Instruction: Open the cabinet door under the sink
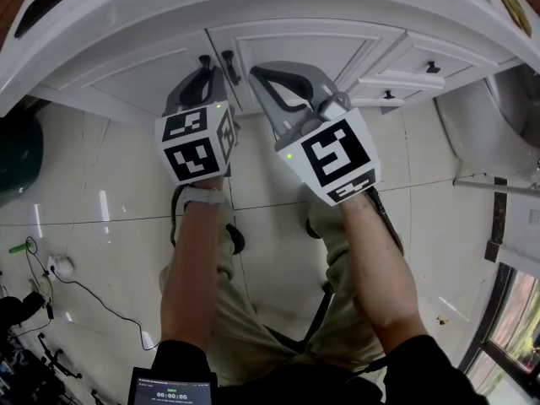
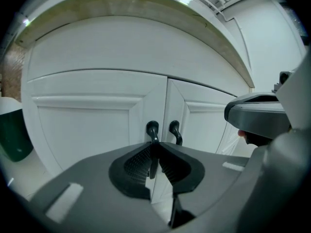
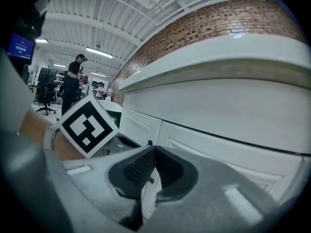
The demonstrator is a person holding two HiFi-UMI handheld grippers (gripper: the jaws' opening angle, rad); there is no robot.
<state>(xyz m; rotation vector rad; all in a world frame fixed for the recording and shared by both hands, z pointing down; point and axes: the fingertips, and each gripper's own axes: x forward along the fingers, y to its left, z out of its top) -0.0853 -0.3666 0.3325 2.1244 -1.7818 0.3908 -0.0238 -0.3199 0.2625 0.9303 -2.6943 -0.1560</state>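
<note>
Left gripper: jaws clenched on the left black curved door handle. The handle's bar runs down between the ribbed pads.

Right gripper: jaws pressed together, nothing between them. In the head view it sits just right of the left gripper. Its own view shows it clear of the doors.

2nd black curved handle: just beside the gripped one, free.

The 2 handles flank the centre seam at lower centre of the left gripper view. Left white panelled cabinet door and right white panelled cabinet door both look flush, closed.

White counter overhangs the doors across the top of the head view.

Dark green bin at the far left edge.
</note>
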